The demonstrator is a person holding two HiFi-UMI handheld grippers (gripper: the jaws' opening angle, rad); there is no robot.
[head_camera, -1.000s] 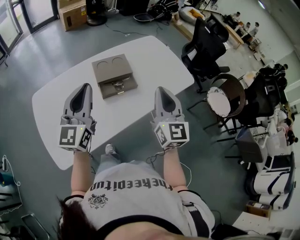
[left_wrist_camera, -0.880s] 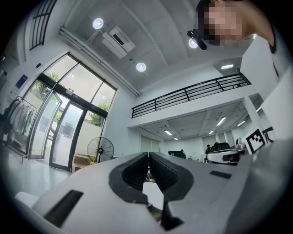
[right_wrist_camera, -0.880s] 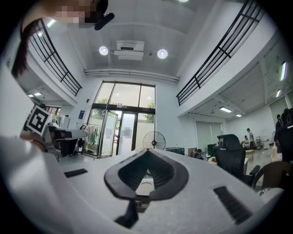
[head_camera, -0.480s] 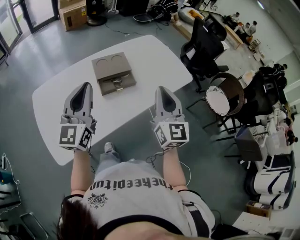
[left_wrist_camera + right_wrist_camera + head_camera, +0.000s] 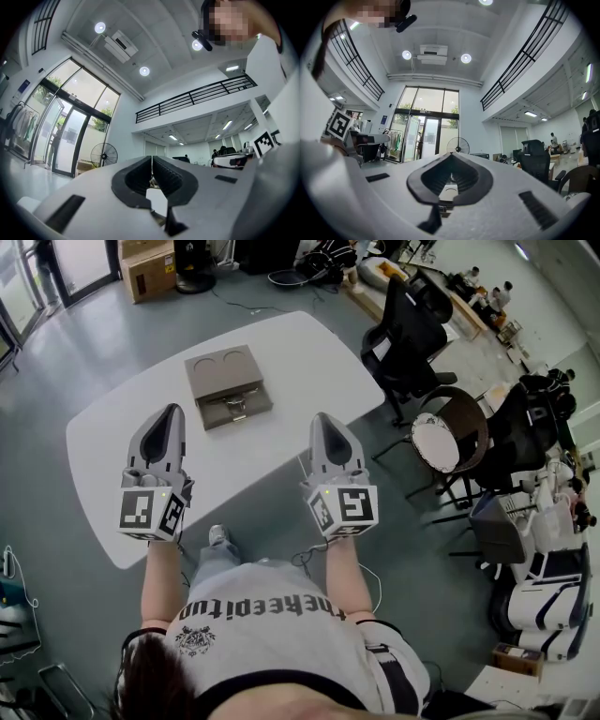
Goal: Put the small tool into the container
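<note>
Left gripper (image 5: pixel 171 412): jaws closed tip to tip, nothing clamped, held above the near left part of the white bench (image 5: pixel 309 343). Right gripper (image 5: pixel 322 418): likewise pinched shut and empty, above the bench's near right edge. Both pointed away from the person, level with each other, one to each side of the container (image 5: pixel 223 369) and clear of it. Container: a grey-brown box toward the far middle of the bench, two round recesses on top, front compartment open toward the person. Small tool (image 5: pixel 234 410): metallic, lying inside that open compartment. Black office chair (image 5: pixel 408 334) just beyond the bench's right end.
</note>
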